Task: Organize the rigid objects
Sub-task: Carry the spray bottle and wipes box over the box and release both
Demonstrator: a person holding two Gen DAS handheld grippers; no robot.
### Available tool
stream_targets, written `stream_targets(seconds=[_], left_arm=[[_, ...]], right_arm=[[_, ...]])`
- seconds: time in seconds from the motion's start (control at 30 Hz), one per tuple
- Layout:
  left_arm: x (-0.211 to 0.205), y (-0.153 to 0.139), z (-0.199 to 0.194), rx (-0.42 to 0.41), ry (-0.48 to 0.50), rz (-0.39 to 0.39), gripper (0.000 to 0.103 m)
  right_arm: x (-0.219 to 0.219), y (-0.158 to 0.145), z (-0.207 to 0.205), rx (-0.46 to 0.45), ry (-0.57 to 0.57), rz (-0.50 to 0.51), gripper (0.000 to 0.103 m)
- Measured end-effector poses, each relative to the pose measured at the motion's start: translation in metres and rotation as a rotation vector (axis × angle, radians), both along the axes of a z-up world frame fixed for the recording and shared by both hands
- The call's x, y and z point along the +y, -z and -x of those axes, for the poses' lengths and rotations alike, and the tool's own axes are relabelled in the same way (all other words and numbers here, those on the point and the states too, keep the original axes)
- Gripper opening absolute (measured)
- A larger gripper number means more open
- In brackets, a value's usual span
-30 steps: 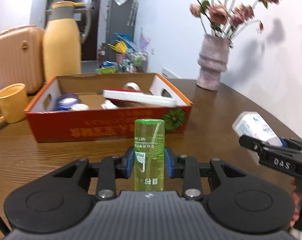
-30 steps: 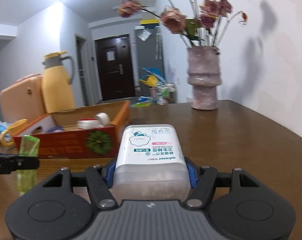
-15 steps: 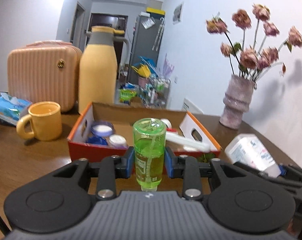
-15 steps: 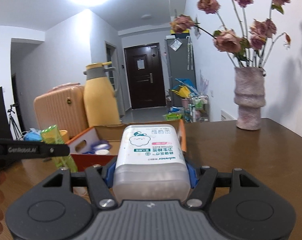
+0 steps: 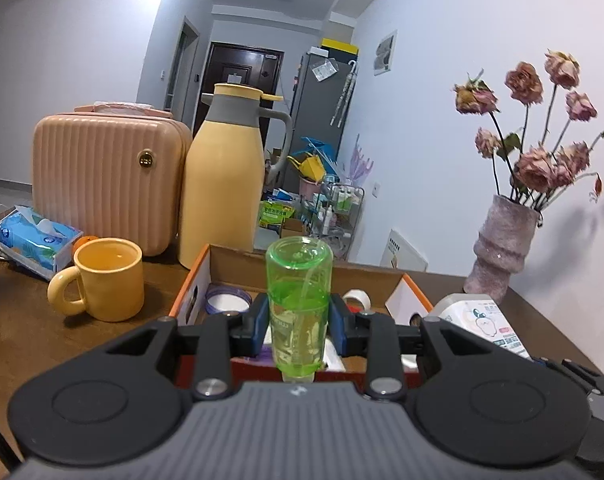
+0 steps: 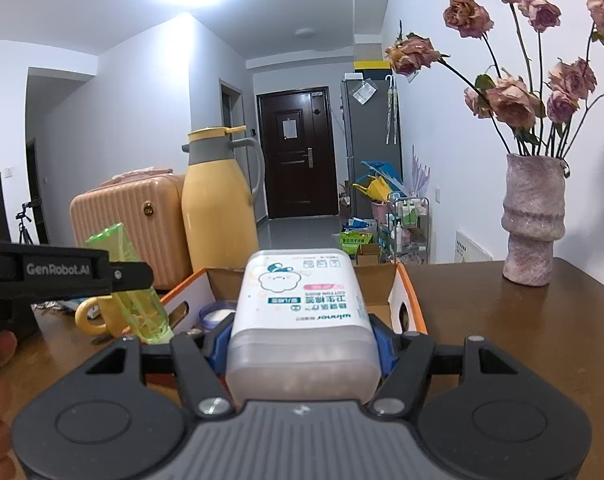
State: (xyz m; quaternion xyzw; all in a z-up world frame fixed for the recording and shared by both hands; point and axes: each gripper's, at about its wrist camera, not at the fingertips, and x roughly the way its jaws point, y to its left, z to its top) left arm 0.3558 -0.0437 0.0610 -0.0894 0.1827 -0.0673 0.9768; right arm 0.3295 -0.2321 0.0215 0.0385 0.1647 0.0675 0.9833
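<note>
Both hand-held grippers carry their loads above the brown desk (image 5: 30, 344), in front of the orange cardboard box (image 6: 411, 300).

Largest first, we see the box open on the desk, holding a round white-lidded jar (image 5: 228, 299) and a roll of tape (image 5: 357, 298); the rest of its contents are hidden behind our tools. Our right hand-held gripper (image 6: 302, 354) stands about half open, its blue pads clamped on the sides of the white cotton swab box (image 6: 302, 320), which covers much of the cardboard box. Our left hand-held gripper (image 5: 300, 330) is nearly closed, pinching the small green bottle (image 5: 300, 308), which is raised over the box's near edge. Its label is too blurred for us to read.
</note>
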Motion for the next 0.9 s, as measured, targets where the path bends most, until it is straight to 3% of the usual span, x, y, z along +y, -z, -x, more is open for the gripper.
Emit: stream_targets(seconds=[0.33, 0.9], left_arm=[[0.001, 0.002, -0.037, -0.005, -0.056, -0.014, 0.032], [-0.002, 0.029, -0.116, 0.050, -0.094, -0.061, 0.032]], right_arm=[[0.006, -0.006, -0.044, -0.011, 0.020, -0.014, 0.065], [0.002, 0.020, -0.119, 0.023, 0.050, -0.042, 0.065]])
